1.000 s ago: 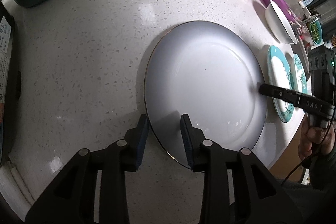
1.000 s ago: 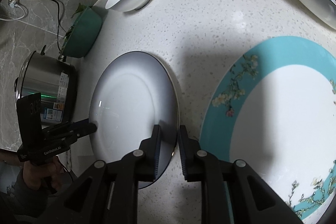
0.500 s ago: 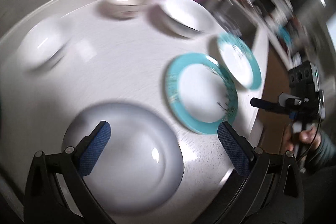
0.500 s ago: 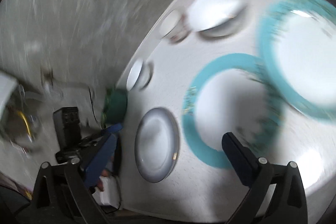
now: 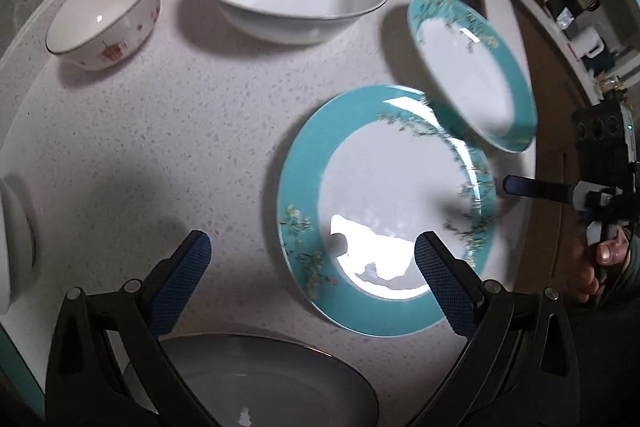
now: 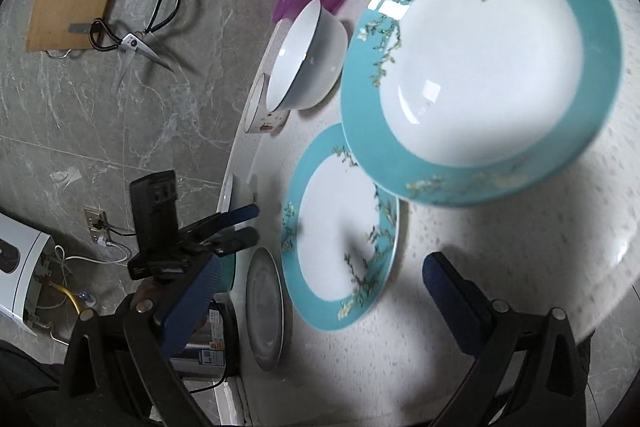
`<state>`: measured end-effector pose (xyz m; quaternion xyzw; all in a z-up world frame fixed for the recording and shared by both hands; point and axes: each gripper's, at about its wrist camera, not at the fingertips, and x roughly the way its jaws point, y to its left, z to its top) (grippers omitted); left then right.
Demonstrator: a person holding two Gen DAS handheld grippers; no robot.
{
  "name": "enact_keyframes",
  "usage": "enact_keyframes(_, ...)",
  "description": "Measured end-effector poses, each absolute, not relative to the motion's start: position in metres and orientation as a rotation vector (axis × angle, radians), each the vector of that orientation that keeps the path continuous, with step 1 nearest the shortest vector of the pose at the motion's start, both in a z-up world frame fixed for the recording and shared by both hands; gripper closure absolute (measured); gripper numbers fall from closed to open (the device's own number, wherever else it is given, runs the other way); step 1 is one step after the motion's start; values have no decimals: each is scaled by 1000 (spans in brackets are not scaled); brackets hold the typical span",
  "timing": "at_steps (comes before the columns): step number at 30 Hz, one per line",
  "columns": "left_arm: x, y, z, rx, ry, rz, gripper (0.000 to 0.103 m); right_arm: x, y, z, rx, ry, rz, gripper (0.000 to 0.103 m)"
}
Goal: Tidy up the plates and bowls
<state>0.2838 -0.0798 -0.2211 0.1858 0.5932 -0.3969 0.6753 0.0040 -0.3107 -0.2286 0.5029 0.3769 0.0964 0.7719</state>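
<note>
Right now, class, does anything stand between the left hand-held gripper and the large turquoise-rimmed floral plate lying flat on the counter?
Nothing visible does. The left hand-held gripper hangs open above the speckled white counter, and the large turquoise-rimmed floral plate lies just ahead, its near rim by the right finger. The smaller turquoise-rimmed plate overlaps only its far edge.

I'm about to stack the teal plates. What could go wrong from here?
1. The small teal plate appears to lean on the rim of the large teal plate, close to the edge of the counter. Lifting the large one first could tip it off.
2. The open left claw hangs over the large plate's glossy rim, so a shallow pinch there might slip.
</note>
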Motion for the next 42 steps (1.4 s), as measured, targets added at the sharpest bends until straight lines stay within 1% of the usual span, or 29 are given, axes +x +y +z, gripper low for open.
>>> enact_keyframes(1,285,-79,-224,409,1347,-892,0,6,-311,-232,1092,833,199,12)
enact_keyframes(3,289,-79,-229,397,1371,-889,1,7,-310,-234,1090,842,194,23)
enact_keyframes(4,289,-78,-231,398,1372,-891,1,8,-309,-235,1085,848,189,27)
enact_keyframes(5,292,-77,-233,407,1372,-887,1,9,-308,-236,1086,849,192,29)
enact_keyframes(7,293,-78,-235,424,1366,-888,1,9,-305,-237,1084,859,184,35)
enact_keyframes(10,296,-79,-236,432,1364,-901,5,12,-303,-238,1092,865,174,38)
enact_keyframes(11,297,-80,-237,434,1368,-905,11,11,-303,-239,1092,865,168,39)
enact_keyframes(12,299,-82,-240,436,1375,-905,19,11,-303,-239,1089,872,159,42)
enact_keyframes(13,299,-81,-241,435,1383,-906,25,12,-302,-240,1087,880,149,47)
enact_keyframes(14,300,-82,-244,433,1393,-915,39,13,-301,-241,1092,886,144,50)
enact_keyframes(15,300,-84,-248,436,1401,-922,48,13,-300,-241,1087,899,134,57)
enact_keyframes(16,299,-85,-250,440,1407,-926,50,14,-299,-241,1077,908,128,62)
enact_keyframes(20,297,-93,-255,435,1403,-942,52,19,-294,-239,1034,933,114,65)
enact_keyframes(22,295,-98,-256,448,1398,-948,55,20,-293,-241,1024,954,100,77)
enact_keyframes(23,293,-101,-256,474,1390,-939,56,21,-293,-243,1022,966,90,86)
enact_keyframes(24,292,-103,-257,490,1386,-936,57,20,-294,-245,1027,973,85,92)
enact_keyframes(25,292,-103,-257,499,1384,-927,60,20,-295,-247,1036,974,86,92)
enact_keyframes(27,294,-103,-258,499,1383,-904,75,19,-295,-247,1032,979,86,93)
enact_keyframes(29,298,-101,-258,476,1389,-889,80,19,-294,-247,1019,986,86,93)
enact_keyframes(33,296,-102,-258,480,1381,-872,80,18,-294,-247,1005,994,82,93)
enact_keyframes(38,298,-91,-245,459,1361,-862,83,18,-294,-245,988,1005,64,93)
enact_keyframes(42,299,-84,-236,461,1364,-847,83,20,-291,-245,988,1015,76,92)
